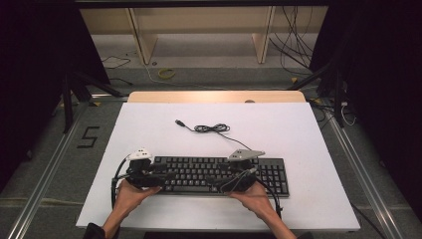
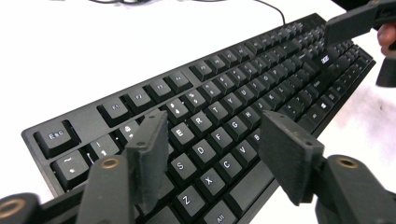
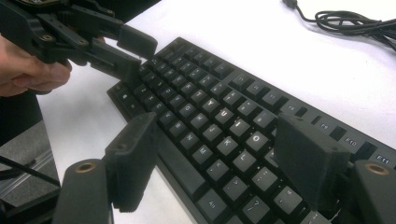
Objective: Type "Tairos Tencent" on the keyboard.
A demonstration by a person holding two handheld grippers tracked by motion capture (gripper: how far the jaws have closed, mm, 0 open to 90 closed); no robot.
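keyboard [image 1: 219, 174]: black, lies flat near the surface's [image 1: 149, 124] front edge, parallel to it
cable [image 1: 211, 128]: runs from the keyboard's back, bundled loosely toward the far edge
left gripper [image 2: 212, 140]: jaws open wide above the keyboard's left end, nothing gripped
right gripper [image 3: 217, 158]: jaws spread wide over the right half of the keys, nothing between them
hands: one on each gripper, at the front edge
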